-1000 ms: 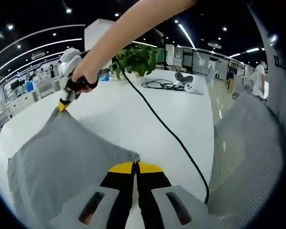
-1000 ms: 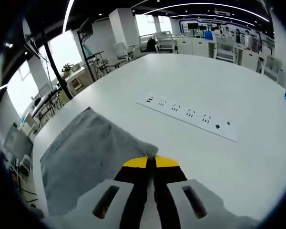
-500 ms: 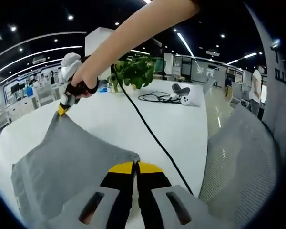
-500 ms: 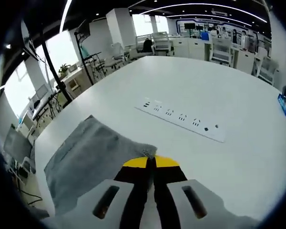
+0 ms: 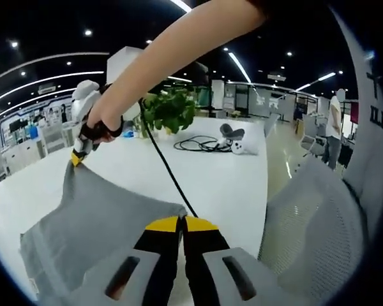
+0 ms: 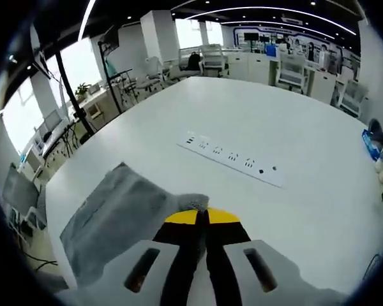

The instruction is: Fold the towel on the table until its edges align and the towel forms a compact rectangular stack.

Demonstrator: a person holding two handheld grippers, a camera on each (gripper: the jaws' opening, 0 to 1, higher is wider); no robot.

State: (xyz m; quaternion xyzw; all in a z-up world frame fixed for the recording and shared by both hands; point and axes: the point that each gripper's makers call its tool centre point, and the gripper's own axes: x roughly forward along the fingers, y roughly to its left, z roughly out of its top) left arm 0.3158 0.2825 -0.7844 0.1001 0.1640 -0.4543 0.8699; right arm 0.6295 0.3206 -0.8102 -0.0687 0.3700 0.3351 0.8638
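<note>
A grey towel (image 5: 89,220) hangs stretched above the white table (image 5: 223,178), held up by two corners. My left gripper (image 5: 181,220) is shut on its near corner. My right gripper (image 5: 75,157) comes in from the upper left in the left gripper view, held by a person's hand, and is shut on the far corner. In the right gripper view my right gripper (image 6: 202,215) pinches a bunched corner of the towel (image 6: 115,213), which slopes down to the left over the table (image 6: 293,210).
A white power strip (image 6: 233,159) lies on the table ahead of the right gripper. A potted plant (image 5: 169,108), a black cable coil (image 5: 201,143) and a white device (image 5: 239,143) stand far off. A black cord (image 5: 166,169) trails down. A grey mesh chair (image 5: 306,223) stands at the right.
Both grippers have lifted the towel a little higher, still shut on its corners. The views have shifted with the hands, and the power strip now looks further off.
</note>
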